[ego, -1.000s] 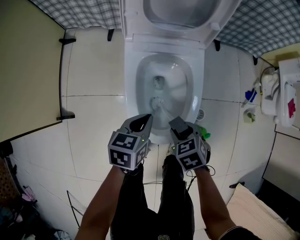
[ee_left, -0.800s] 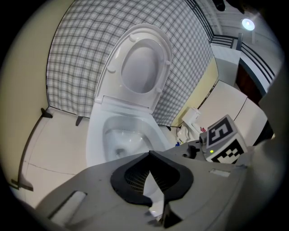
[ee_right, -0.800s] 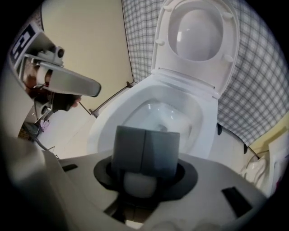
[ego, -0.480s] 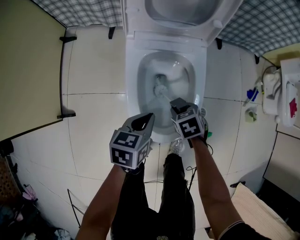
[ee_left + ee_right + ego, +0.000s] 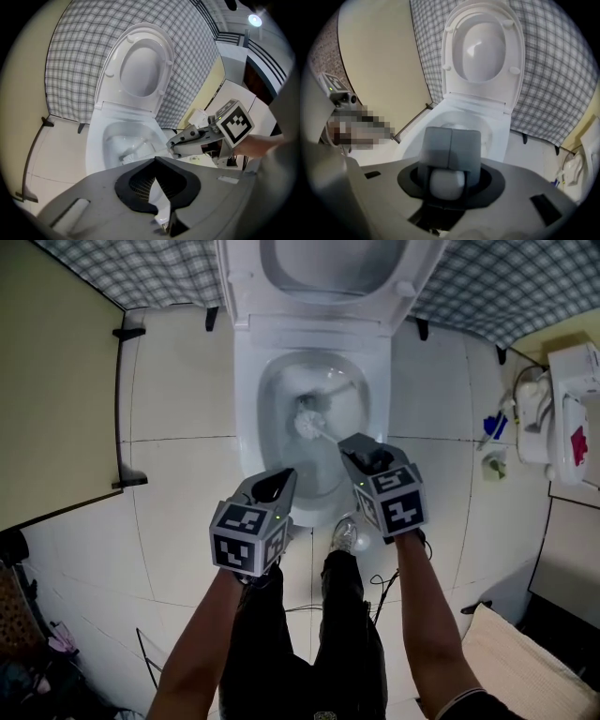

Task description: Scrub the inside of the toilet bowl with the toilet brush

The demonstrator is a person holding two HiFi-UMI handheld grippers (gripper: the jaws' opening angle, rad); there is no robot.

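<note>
The white toilet bowl [image 5: 246, 427] stands open in front of me. The toilet brush [image 5: 307, 423] has its bristle head down in the middle of the bowl, and its white handle slants back to my right gripper [image 5: 352, 448]. That gripper is shut on the handle and hangs over the bowl's near right rim. In the right gripper view the two grey pads [image 5: 436, 145] meet over the brush handle's rounded end [image 5: 447, 183]. My left gripper [image 5: 284, 476] is shut and holds nothing; it sits just outside the near left rim. The left gripper view shows the brush head [image 5: 126, 157] and the right gripper [image 5: 172, 144].
The seat and lid [image 5: 328, 268] are raised against a checked wall covering [image 5: 141, 263]. A cream panel [image 5: 56, 381] fills the left side. White fixtures [image 5: 572, 418] and a blue item [image 5: 494, 427] stand at the right. My legs and a shoe [image 5: 345, 535] are below the bowl.
My right gripper moved away from me toward the bowl and rolled, pushing the brush head from the near part of the bowl to its middle. The left gripper stayed put.
</note>
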